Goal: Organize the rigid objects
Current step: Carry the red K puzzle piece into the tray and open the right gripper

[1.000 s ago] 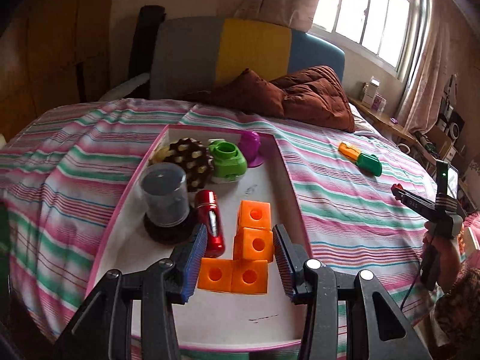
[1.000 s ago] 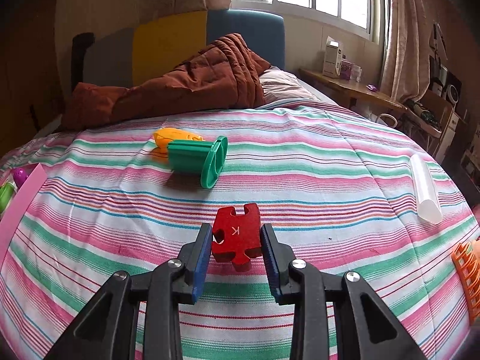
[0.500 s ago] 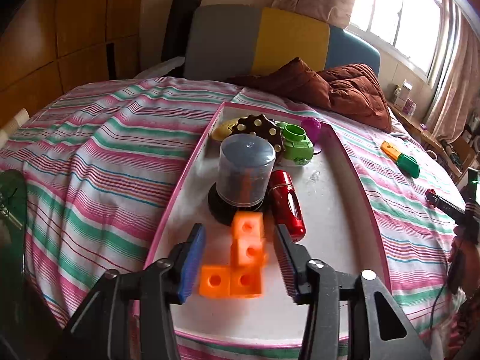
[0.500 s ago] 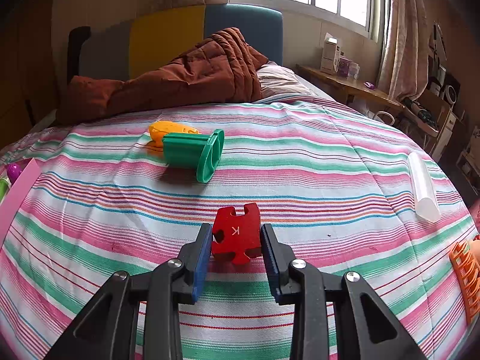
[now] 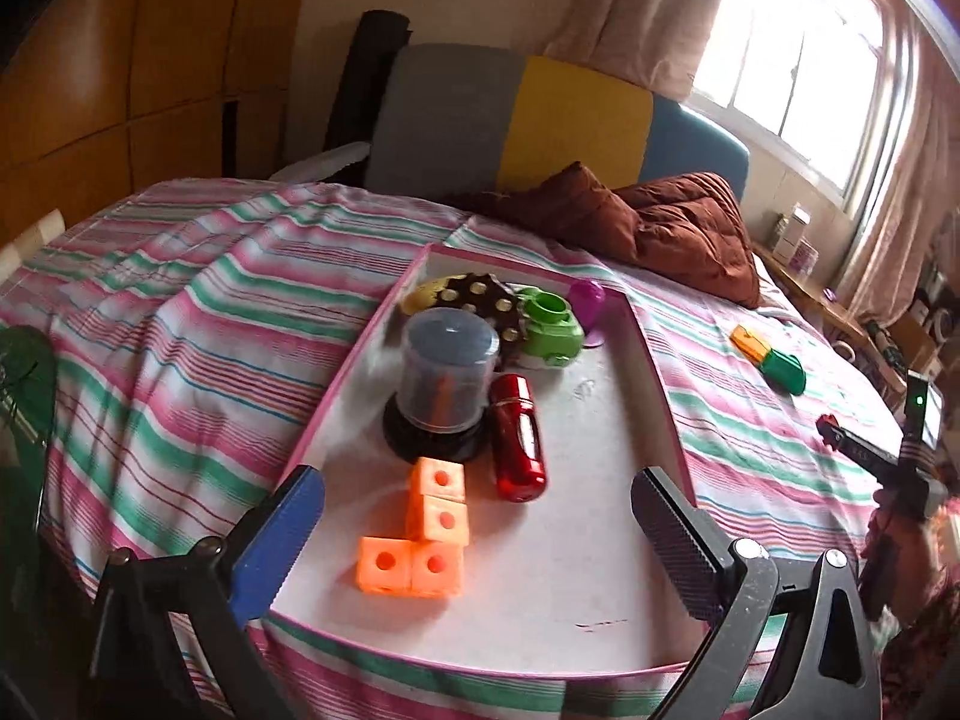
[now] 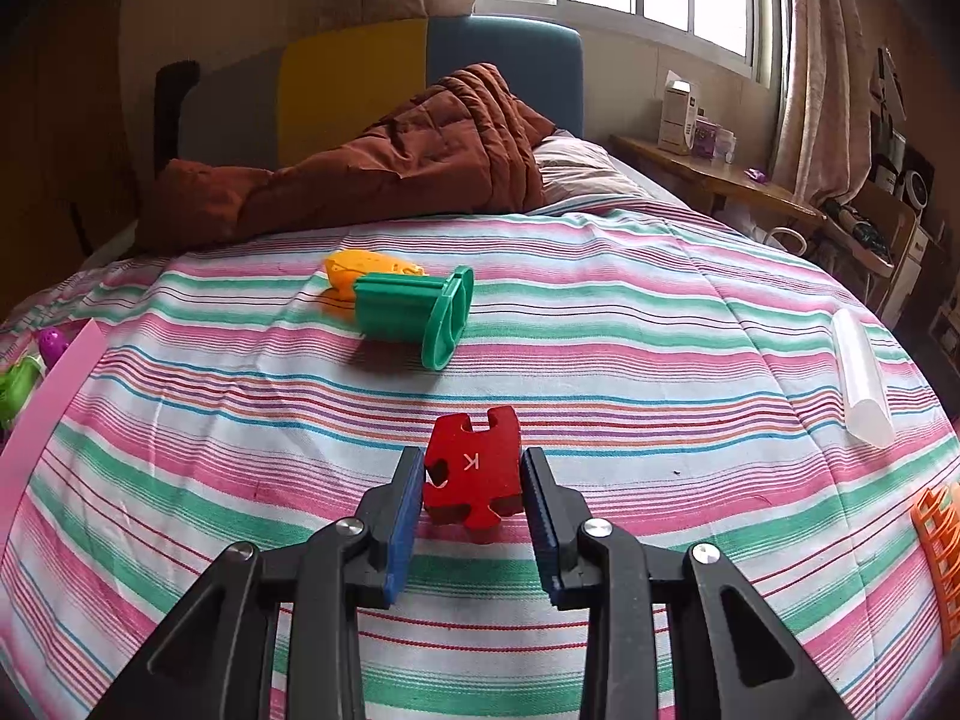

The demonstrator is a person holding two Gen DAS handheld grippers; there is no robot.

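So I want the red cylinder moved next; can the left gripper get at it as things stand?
Probably yes: the left gripper is open, but the orange cubes lie between its fingers and the red cylinder, so approach from the right.

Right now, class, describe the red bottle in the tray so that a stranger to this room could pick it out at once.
Find the white tray with a pink rim lying on the striped bed. Near its middle, a shiny red bottle lies on its side, just right of the clear plastic dome on a black base and beyond the orange cubes. It is the only glossy red, rounded thing there.
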